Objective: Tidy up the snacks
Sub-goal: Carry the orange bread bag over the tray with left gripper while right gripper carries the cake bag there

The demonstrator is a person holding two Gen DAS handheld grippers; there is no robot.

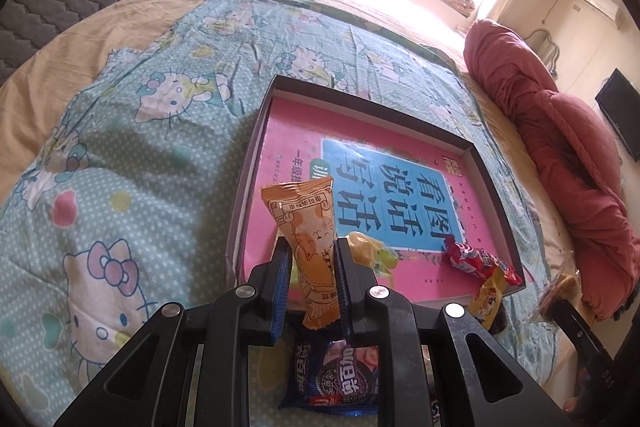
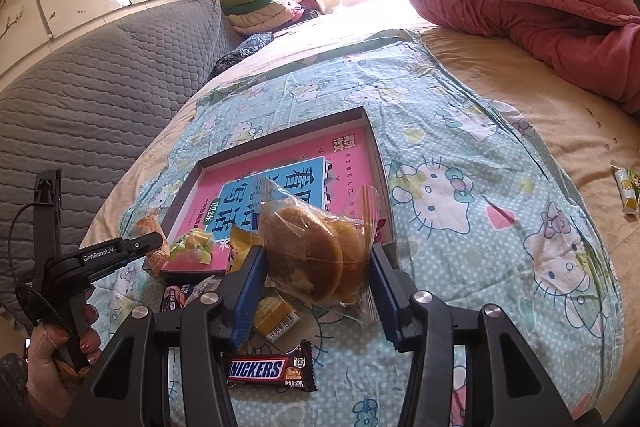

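Your left claw (image 1: 313, 259) is pinching the orange cat packet (image 1: 308, 227) at its middle, above the tray's (image 1: 256, 163) 7 o'clock corner; it is light and crinkly. Your right claw (image 2: 316, 263) is clamping the clear cake bag (image 2: 316, 247), soft and crushable, so squeeze gently.
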